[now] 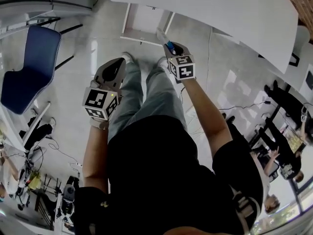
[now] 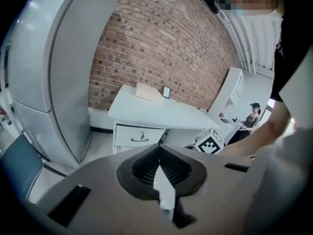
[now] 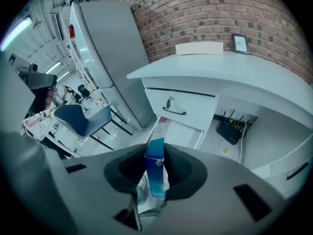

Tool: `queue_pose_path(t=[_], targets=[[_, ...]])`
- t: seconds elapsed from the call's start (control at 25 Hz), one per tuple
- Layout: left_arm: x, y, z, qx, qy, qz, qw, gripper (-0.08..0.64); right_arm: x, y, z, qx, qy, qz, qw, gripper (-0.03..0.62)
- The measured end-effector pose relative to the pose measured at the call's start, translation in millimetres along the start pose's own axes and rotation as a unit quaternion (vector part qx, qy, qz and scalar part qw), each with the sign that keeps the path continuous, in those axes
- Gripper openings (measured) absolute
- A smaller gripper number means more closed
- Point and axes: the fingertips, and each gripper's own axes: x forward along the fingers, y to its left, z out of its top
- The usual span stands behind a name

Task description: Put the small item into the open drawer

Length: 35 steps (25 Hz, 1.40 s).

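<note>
Head view: blue box point(image 1: 169, 46) partly hidden in right gripper point(image 1: 167, 43).

Brick wall point(image 2: 161, 48), white desk point(image 2: 161, 112), blue chair point(image 1: 29, 67), glossy floor point(image 1: 93, 38).

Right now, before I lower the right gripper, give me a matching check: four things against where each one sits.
Things:
1. blue box
2. blue chair
3. picture frame
4. black router

Places:
A. on top of the desk
B. on the floor under the desk
C. between the jaws of the right gripper
D. on the floor by the fridge

Pairs: 1-C, 2-D, 3-A, 4-B
</note>
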Motion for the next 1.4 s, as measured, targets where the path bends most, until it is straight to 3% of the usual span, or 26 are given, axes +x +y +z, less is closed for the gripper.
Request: queue_pose_path(t=[0.76,1.4], targets=[[15.9,81.7,-65.0,-0.014,0.048,0.005,0.9987,0.003,161.1,-12.7,-97.0,-0.007,0.111,-0.042,0.993,0.103],[20.0,111.3,-100.8,-0.037,0.072,0.01,0.9967,0.003,229.3,-29.8,-115.9,0.001,0.155,-0.063,0.986,0.106]])
